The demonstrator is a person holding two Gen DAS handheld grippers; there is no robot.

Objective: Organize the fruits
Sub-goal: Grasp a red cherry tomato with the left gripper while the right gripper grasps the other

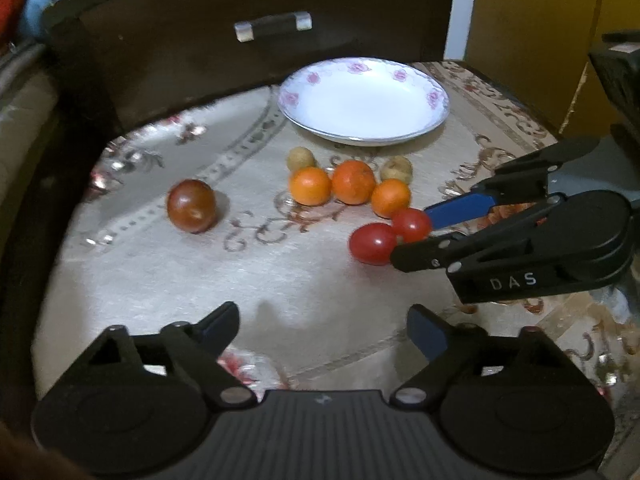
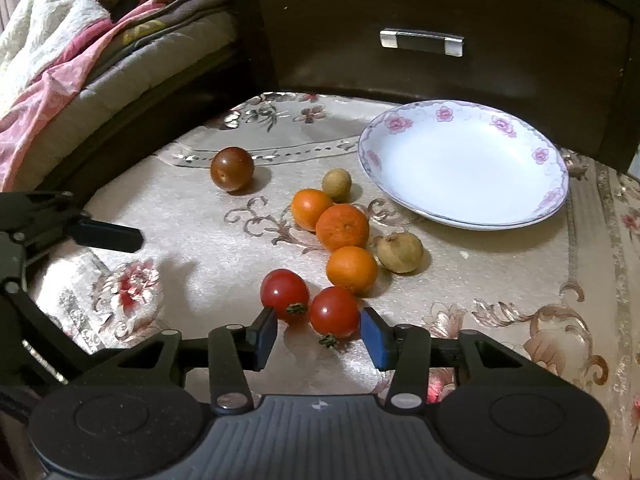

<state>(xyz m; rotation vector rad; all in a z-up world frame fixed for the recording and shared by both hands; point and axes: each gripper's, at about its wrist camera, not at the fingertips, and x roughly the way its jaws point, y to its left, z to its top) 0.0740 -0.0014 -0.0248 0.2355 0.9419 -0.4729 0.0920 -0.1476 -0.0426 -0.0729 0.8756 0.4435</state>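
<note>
Tablecloth [image 2: 224, 264]; right jaws straddle tomato [image 2: 334, 311].

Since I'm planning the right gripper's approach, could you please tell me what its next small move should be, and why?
Probably close the right gripper on the nearer red tomato. Its fingers are open and already flank that tomato, which still rests on the cloth, touching the second red tomato. The plate holds nothing yet, so it seems the likely destination afterwards.
</note>
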